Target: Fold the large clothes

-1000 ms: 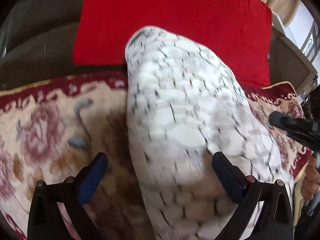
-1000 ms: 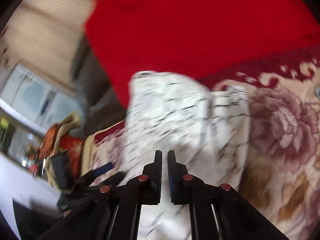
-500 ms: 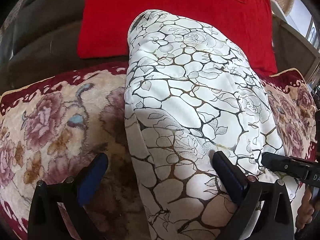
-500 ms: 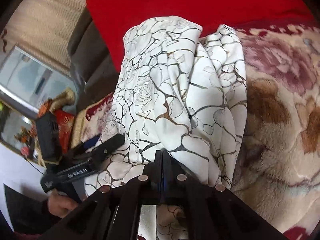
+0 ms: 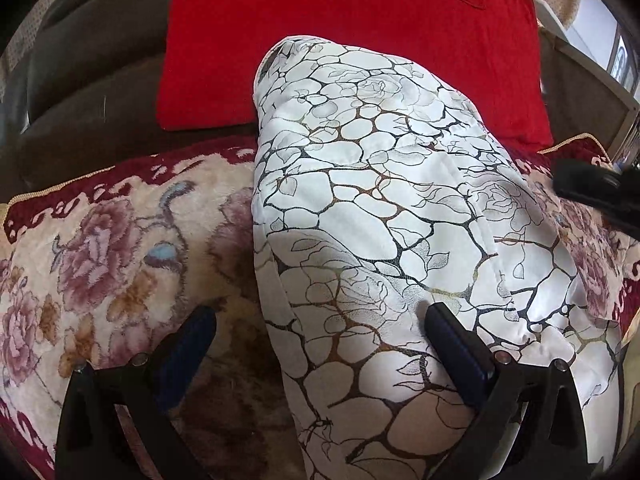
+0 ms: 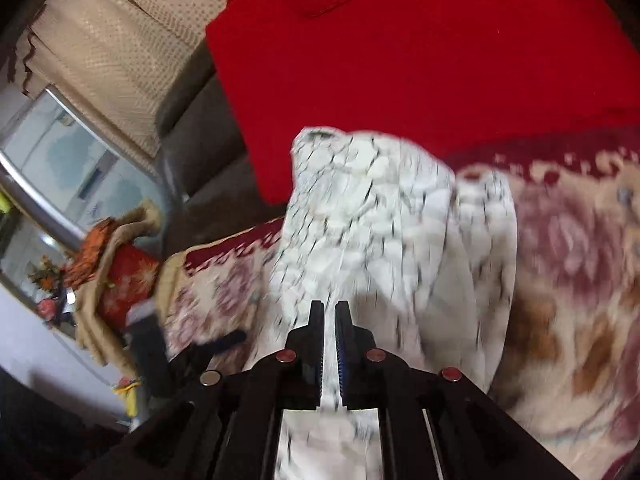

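1. A white garment printed with black and brown cracked-stone lines (image 5: 380,216) lies folded into a long strip across a plush floral blanket with a maroon border (image 5: 100,248).
2. The left gripper (image 5: 316,340) stands wide: its right finger rests on the cloth, its left finger over the blanket.
3. The right gripper (image 6: 329,320) has just parted to a narrow slit above the garment; that view is blurred.
4. A red cushion (image 5: 340,28) sits behind.
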`<state>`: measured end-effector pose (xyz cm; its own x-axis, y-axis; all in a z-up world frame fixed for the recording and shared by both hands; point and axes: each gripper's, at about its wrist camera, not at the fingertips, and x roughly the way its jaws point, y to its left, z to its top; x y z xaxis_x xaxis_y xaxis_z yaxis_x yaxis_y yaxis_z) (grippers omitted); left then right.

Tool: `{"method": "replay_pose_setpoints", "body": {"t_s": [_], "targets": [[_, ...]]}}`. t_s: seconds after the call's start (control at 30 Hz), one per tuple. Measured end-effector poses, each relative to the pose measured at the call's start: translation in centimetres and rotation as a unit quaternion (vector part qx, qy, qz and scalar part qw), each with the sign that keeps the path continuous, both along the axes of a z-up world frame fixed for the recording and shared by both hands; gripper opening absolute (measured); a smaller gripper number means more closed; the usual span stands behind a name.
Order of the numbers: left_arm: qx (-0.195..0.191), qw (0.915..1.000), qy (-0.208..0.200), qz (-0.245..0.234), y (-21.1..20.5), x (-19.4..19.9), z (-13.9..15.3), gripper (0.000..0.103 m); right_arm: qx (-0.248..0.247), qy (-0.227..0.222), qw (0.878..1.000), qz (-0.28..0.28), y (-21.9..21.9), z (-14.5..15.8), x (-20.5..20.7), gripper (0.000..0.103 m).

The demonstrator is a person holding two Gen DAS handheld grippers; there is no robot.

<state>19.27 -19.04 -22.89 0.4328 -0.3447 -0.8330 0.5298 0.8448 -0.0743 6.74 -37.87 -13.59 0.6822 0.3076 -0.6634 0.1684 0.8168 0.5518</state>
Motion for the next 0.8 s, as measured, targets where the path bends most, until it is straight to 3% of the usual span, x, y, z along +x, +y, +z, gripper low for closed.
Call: {"method": "replay_pose_setpoints", "body": {"t_s": [0.13,0.23,0.4,0.53,0.67,0.73,0.8], "targets": [[-0.002,1.0,0.001,-0.001,0.0,-0.2,0.1,0.103,0.003,0.08,0.996,-0.028,-0.8,-4.2,3.0,0.008],[-0.001,1.0,0.002,0.0,-0.2,-0.3,0.0,0.103,0.028,0.088,0.995,-0.048,-1.6,-7.1,3.1,0.006],[-0.019,0.9997,0.013,0.0,0.6,0.3,1.2,0.103,0.034,0.071,0.995,-0.057,-2.1,-5.3,1.3,0.006],[-0.071,0.9967,-0.027,0.028,3.5,0.7,4.2,0.103,0.005,0.037,0.999,-0.038,-0.9,-2.3,-1.9,0.008],[-0.032,0.9974,-0.012,0.064,4.3,2.0,2.5,0.103,-0.008,0.031,0.999,-0.01,0.7,-1.9,-4.3,0.008],[-0.01,0.9986,0.009,0.051,3.3,2.2,0.8,0.103,-0.018,0.063,0.998,0.002,1.4,-4.0,-4.5,0.007],[-0.006,0.9987,-0.002,0.052,2.7,1.7,0.5,0.103,-0.01,0.078,0.997,0.002,1.4,-6.2,-4.6,0.006]]}}
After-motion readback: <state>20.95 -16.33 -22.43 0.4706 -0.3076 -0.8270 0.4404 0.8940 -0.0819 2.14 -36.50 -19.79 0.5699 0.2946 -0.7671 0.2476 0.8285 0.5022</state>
